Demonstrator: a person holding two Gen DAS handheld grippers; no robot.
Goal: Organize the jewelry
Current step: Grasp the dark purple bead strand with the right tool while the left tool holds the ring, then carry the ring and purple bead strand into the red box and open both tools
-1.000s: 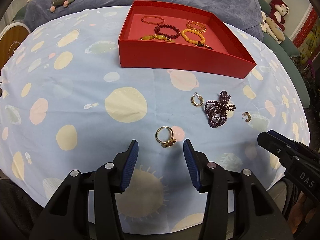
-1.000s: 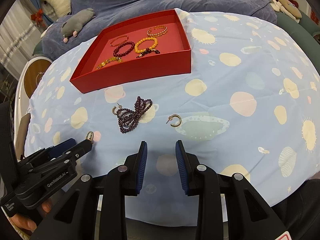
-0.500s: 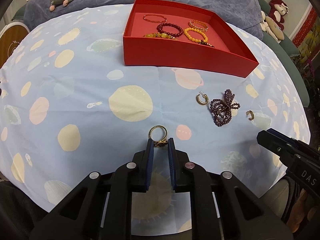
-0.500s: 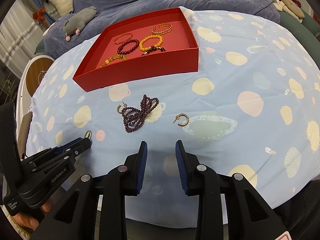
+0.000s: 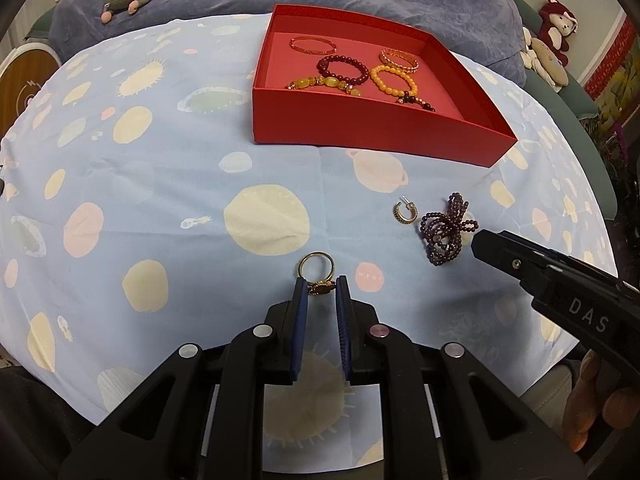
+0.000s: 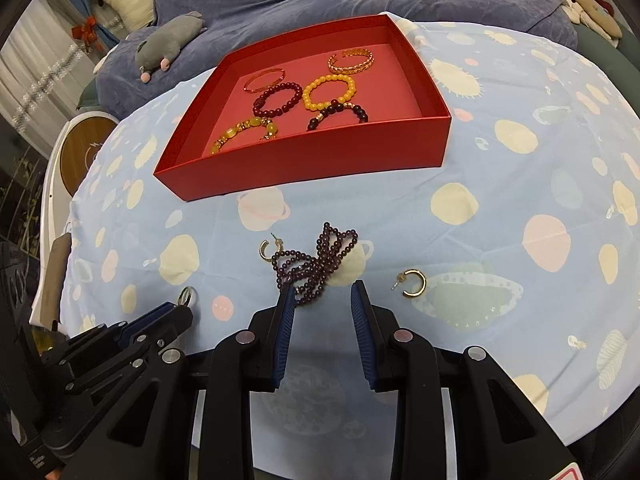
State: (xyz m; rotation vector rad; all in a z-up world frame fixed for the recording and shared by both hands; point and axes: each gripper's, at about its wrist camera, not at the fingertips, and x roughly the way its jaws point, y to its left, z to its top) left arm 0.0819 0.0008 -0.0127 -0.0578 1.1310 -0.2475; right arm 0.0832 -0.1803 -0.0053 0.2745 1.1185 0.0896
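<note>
Left gripper (image 5: 322, 286) clenched on the ring (image 5: 318, 274) — fingers (image 5: 301, 300) pinch its stone end, the band sticking out toward 12 o'clock over the table (image 5: 160, 200). Whether the ring is lifted or touching the cloth, cannot tell. Right gripper (image 6: 323, 294) released, fingers (image 6: 286, 312) spread wide, low at the near end of the purple bead strand (image 6: 316, 264); the left finger tip touches or overlaps the beads, the right one is apart from them. One hoop earring (image 6: 266, 248) just beside the strand at its 9 o'clock, a second earring (image 6: 412, 283) near at 3 o'clock, off the right finger tip. Red box (image 6: 320, 160) at 12 o'clock from the strand, well apart, open-topped. Inside: thin red bangle (image 6: 264, 80) and gold cuff (image 6: 352, 60) at the far side, dark red bead bracelet (image 6: 278, 98) and orange bead bracelet (image 6: 330, 92) mid — yellow stone bracelet (image 6: 244, 132) near the front wall, dark bead piece (image 6: 338, 114) touching the orange one. In the left wrist view the right gripper's body enters from 3 o'clock, its tip beside the strand. Grey plush (image 6: 168, 46) on the blue bedding beyond the table, at 11 o'clock.
</note>
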